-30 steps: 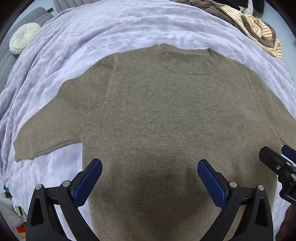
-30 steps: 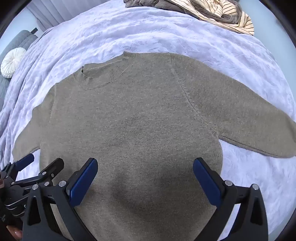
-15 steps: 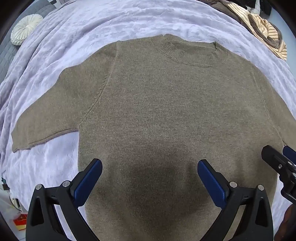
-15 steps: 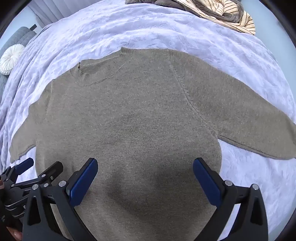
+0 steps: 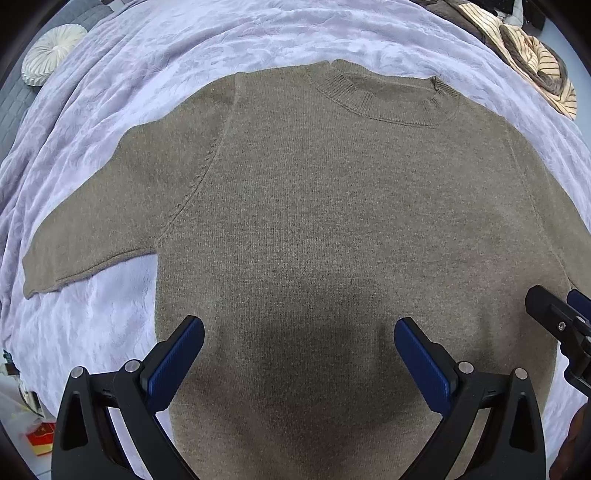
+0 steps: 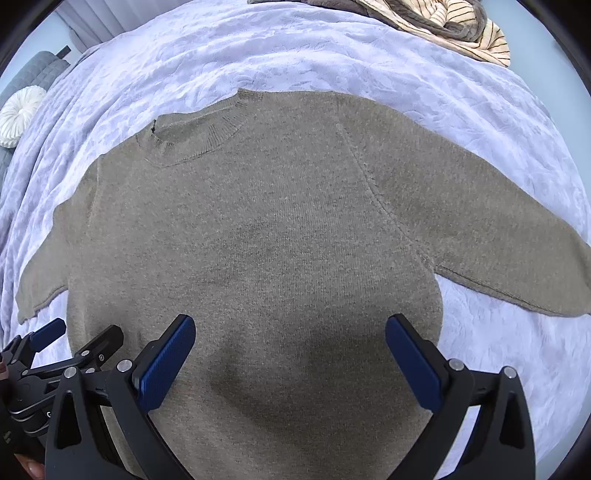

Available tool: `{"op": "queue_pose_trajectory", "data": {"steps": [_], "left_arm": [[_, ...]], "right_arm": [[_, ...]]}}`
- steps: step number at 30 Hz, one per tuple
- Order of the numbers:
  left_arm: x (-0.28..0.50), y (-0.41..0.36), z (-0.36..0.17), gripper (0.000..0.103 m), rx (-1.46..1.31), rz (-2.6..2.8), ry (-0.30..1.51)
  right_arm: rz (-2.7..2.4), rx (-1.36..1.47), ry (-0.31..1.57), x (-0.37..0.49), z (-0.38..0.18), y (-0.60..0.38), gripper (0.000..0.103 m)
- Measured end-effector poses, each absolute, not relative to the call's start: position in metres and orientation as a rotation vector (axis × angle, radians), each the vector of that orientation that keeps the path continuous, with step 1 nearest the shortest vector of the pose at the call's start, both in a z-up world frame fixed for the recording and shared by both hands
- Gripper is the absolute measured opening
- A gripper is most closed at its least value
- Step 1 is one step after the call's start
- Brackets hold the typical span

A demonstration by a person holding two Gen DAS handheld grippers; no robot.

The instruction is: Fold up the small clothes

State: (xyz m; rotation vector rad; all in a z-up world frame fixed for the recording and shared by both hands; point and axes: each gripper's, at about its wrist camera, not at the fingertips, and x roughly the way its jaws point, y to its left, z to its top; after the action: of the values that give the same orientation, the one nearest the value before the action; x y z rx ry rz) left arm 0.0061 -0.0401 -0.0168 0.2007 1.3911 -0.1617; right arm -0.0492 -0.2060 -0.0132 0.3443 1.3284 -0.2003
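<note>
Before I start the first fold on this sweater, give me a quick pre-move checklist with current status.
1. Olive-brown knit sweater lies flat on the lavender bedspread, collar away from the grippers: ok.
2. Both sleeves spread out to the sides, not tucked under: ok.
3. Left gripper open, nothing held: ok.
4. Right gripper open, nothing held: ok.
5. Striped clothing pile sits apart from the sweater at the bed's far edge: ok.
6. Bottom hem straight and unwrinkled: cannot tell, it is hidden below the gripper fingers.
</note>
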Motion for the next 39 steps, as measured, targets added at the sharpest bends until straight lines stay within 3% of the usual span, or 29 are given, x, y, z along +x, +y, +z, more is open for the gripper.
{"op": "queue_pose_trajectory", "data": {"steps": [39], "left_arm": [[0.012,-0.027,-0.032,0.103,0.195,-0.145,1.407]], "right_arm": [[-0.195,0.286,1.397,-0.037,-0.028,-0.2,0.102]]}}
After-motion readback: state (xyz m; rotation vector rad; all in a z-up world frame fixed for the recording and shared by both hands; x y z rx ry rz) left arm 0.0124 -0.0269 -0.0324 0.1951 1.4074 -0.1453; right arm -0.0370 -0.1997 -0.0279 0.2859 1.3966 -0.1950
